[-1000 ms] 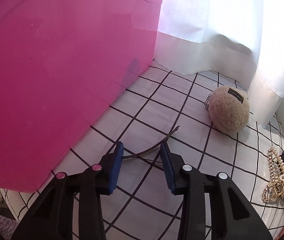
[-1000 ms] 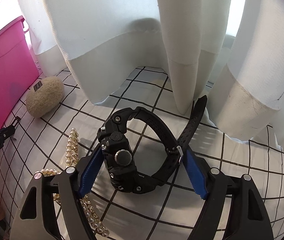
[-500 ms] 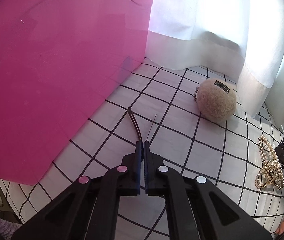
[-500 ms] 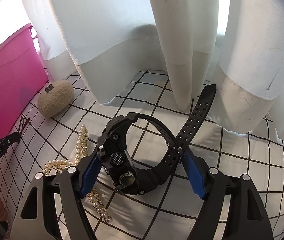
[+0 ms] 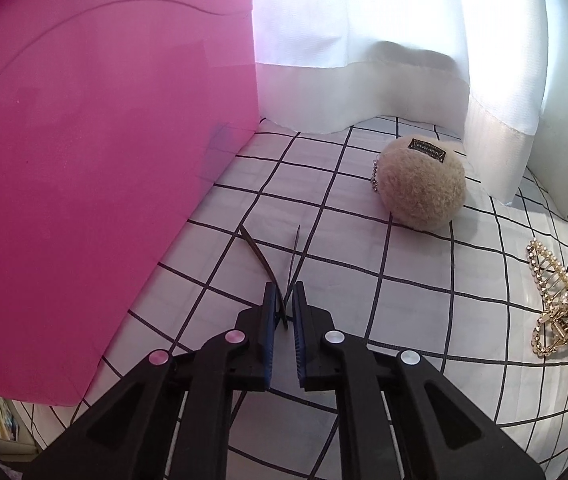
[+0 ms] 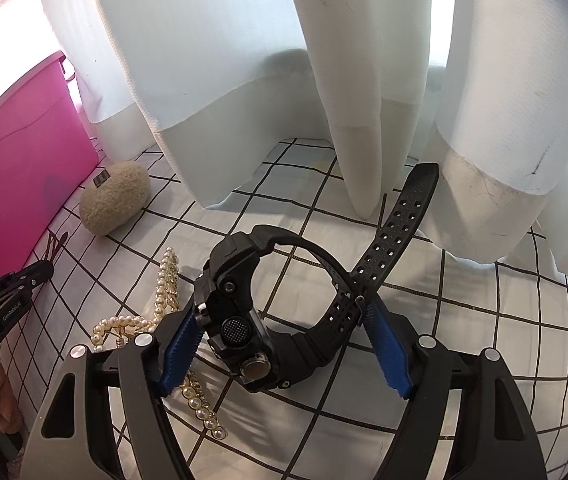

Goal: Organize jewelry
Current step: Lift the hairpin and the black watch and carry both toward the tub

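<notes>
left gripper (image 5: 284, 316): pinched on thin dark hair clip (image 5: 262, 258), bottom middle, beside big pink plastic box (image 5: 96, 152) | right gripper (image 6: 280, 344): wide apart; pads touch chunky black rubber watch (image 6: 244, 320), middle | pearl gold claw clip (image 6: 164, 300): left of watch

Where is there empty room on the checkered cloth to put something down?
Bare cloth lies between the pink bin and the fuzzy ball, and beyond the black watch up to the white curtain. It is crowded where the pearl hair clip lies right beside the watch.
</notes>
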{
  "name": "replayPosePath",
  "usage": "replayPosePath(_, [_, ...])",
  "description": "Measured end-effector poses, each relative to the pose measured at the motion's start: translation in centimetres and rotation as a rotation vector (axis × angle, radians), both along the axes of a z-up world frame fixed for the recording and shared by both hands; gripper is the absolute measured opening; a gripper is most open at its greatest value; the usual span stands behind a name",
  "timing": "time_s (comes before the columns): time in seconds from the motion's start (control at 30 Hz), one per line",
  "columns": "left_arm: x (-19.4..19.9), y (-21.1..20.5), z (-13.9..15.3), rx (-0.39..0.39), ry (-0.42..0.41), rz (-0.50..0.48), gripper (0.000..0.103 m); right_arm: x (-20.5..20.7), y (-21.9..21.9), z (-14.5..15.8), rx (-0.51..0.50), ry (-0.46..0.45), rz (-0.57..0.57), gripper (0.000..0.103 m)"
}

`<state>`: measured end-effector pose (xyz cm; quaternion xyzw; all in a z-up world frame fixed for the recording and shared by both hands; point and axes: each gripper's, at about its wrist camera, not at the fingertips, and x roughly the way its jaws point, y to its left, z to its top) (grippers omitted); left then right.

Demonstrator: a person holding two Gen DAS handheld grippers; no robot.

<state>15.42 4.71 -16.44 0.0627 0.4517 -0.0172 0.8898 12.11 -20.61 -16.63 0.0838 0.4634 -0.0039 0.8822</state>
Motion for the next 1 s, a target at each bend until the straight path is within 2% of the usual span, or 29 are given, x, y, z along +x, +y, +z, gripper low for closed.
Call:
replayPosePath(0.07, [0.2, -0.3, 0.0, 0.034, -0.009, -0.005, 0.012, 0.0, 0.0, 0.0, 0.0, 0.0, 0.0, 0.073])
replayPosePath(0.1, [0.2, -0.5, 0.0, 0.065, -0.016, -0.001, 0.019, 0.0, 0.0, 0.0, 0.0, 0.001, 0.0, 0.073])
replayPosePath(0.17, [0.5, -0.8, -0.1, 0.151, -0.036, 0.026, 0.04, 0.0, 0.1, -0.1, 0.001, 0.001, 0.0, 0.073])
replayPosePath(0.2, [0.7, -0.8, -0.1, 0.2, -0.047, 0.051, 0.06, 0.0, 0.1, -0.1, 0.001, 0.001, 0.0, 0.073])
replayPosePath(0.23, [0.9, -0.5, -0.1, 0.227, -0.054, 0.07, 0.073, 0.0, 0.1, -0.1, 0.001, 0.002, -0.001, 0.073])
replayPosePath(0.3, [1.2, 0.5, 0.0, 0.171, -0.038, 0.078, 0.075, 0.0, 0.1, 0.0, -0.001, 0.002, -0.002, 0.073])
replayPosePath(0.37, [1.5, 1.5, 0.1, 0.102, -0.019, 0.092, 0.074, 0.0, 0.1, 0.0, -0.002, 0.003, -0.002, 0.073])
replayPosePath(0.4, [1.5, 1.7, 0.1, 0.079, -0.016, 0.09, 0.07, 0.1, 0.1, 0.0, -0.002, 0.003, -0.001, 0.073])
replayPosePath(0.47, [1.3, 1.5, 0.2, 0.043, -0.012, 0.056, 0.051, 0.1, 0.1, 0.0, -0.002, 0.004, -0.001, 0.073])
replayPosePath(0.53, [1.0, 0.4, 0.2, 0.042, -0.015, 0.008, 0.018, 0.1, 0.1, 0.0, -0.002, 0.006, 0.0, 0.073])
replayPosePath(0.57, [1.0, -0.2, 0.1, 0.042, -0.014, -0.007, 0.011, 0.1, 0.1, 0.0, -0.001, 0.007, 0.0, 0.073])
replayPosePath(0.63, [0.9, -0.4, 0.1, 0.04, -0.02, 0.003, 0.007, 0.1, 0.1, 0.0, 0.0, 0.007, 0.0, 0.073])
replayPosePath(0.73, [0.9, 0.6, 0.1, -0.065, -0.007, 0.024, 0.007, 0.0, 0.1, 0.1, 0.001, 0.005, 0.001, 0.073])
replayPosePath(1.0, [-0.9, 0.8, 1.4, -0.166, -0.025, 0.011, 0.006, -0.3, -0.2, 0.4, 0.01, -0.002, 0.002, 0.073])
